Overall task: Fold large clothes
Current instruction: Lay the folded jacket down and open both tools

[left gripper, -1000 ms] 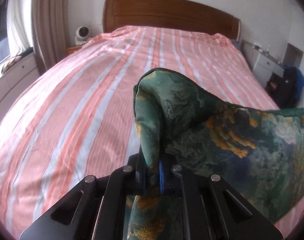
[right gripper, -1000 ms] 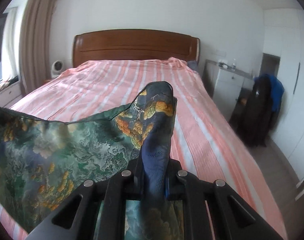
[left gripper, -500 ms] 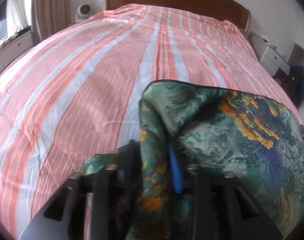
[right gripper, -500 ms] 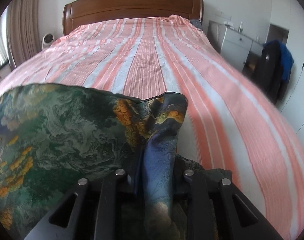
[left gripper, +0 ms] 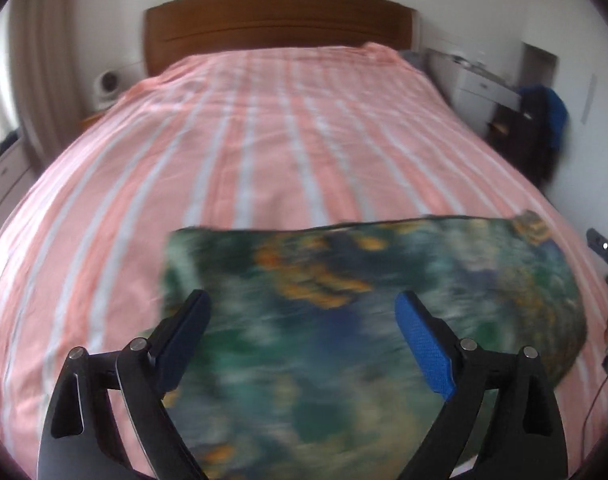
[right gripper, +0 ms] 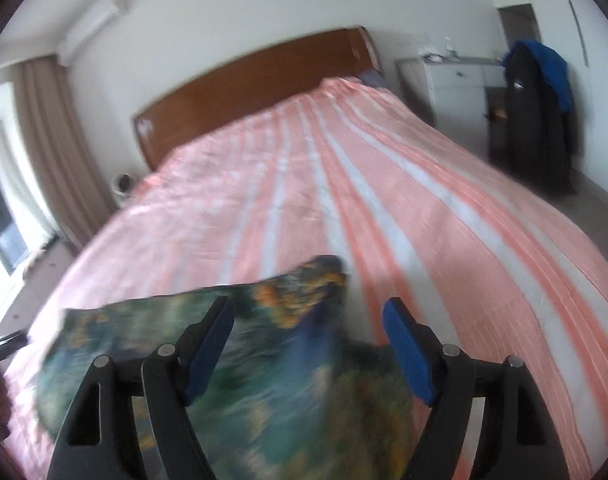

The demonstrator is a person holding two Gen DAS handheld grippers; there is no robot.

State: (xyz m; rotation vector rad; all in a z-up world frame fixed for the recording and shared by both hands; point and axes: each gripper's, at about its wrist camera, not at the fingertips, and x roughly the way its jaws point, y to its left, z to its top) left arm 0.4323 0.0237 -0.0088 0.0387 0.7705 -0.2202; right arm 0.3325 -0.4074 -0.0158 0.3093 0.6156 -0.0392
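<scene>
Both grippers are wide open with nothing between the blue pads. The left gripper (left gripper: 304, 320) hangs over the green patterned cloth (left gripper: 368, 320), which lies flat on the near end of the bed (left gripper: 263, 152), its far edge straight across the pink stripes. The right gripper (right gripper: 308, 324) sits over the cloth's right corner (right gripper: 304, 292), which is a bit bunched up. The frames are pretty blurry. There's a wooden headboard (left gripper: 279, 20) at the back.
</scene>
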